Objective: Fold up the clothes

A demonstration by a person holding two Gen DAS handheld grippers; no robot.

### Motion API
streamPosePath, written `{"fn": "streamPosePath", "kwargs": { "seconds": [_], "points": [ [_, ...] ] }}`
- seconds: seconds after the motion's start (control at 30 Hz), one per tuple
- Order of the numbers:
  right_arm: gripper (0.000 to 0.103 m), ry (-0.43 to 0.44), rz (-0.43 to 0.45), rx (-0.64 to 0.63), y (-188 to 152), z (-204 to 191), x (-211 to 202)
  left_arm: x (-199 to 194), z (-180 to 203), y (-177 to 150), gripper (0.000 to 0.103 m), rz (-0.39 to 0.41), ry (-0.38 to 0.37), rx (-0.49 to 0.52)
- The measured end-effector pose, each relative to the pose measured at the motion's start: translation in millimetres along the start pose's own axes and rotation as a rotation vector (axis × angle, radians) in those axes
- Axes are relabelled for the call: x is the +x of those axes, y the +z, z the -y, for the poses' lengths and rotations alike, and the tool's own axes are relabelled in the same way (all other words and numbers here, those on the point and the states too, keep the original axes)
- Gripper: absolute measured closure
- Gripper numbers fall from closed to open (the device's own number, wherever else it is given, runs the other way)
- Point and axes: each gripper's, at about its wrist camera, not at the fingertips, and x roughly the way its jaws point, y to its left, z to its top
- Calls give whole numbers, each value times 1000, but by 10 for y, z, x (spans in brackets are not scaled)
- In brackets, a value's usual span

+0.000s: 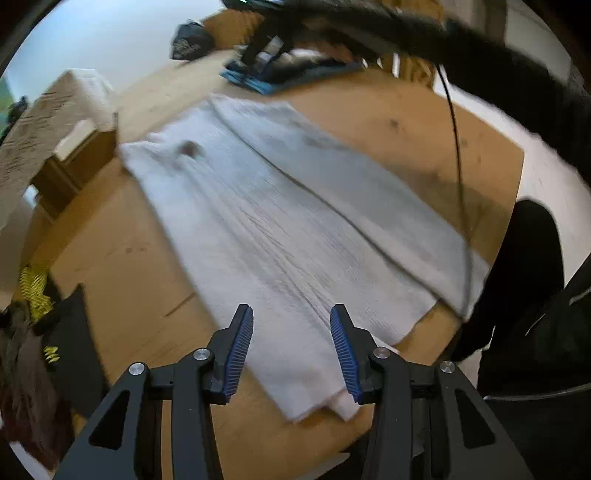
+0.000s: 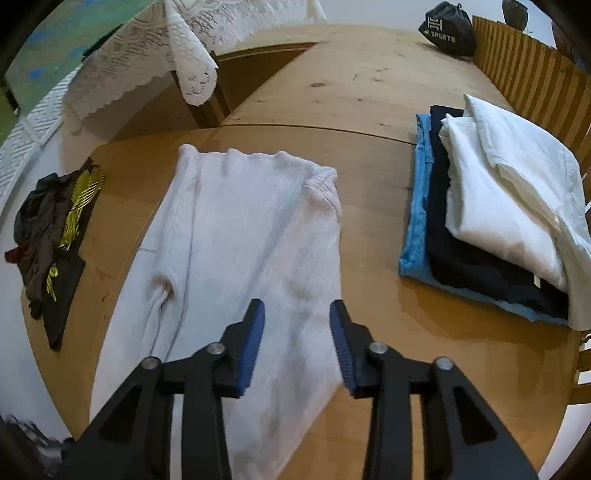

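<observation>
Sweater [image 2: 243, 236] white, flat on table [image 2: 369, 92]. Right gripper [image 2: 297, 339] above sweater, fingers spread, nothing pinched. Left gripper [image 1: 291, 347] over sweater hem, fingers apart, empty. Folded stack [image 2: 491, 221] beside sweater.

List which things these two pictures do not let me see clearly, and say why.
- Left wrist view: the white sweater and the folded stack behind it are motion-blurred; its knit cannot be read.
- Right wrist view: the sweater's near end is hidden by the right gripper.
- Right wrist view: the dark clothes pile is crumpled; separate garments cannot be told.
- The black bag shows only partly readable lettering.
</observation>
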Motion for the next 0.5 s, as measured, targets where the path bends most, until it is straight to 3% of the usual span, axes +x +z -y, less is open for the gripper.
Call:
{"fn": "streamPosePath", "kwargs": {
  "seconds": [0.13, 0.33, 0.5],
  "points": [
    [65, 7, -74, -21, 85, -218, 274, 222, 51, 17, 61, -29, -44, 33],
    [65, -108, -180, 21, 192, -251, 722, 355, 105, -76, 61, -50, -59, 67],
    [65, -75, -200, 89, 253, -140, 839, 333, 108, -111, 60, -29, -78, 66]
  ]
}}
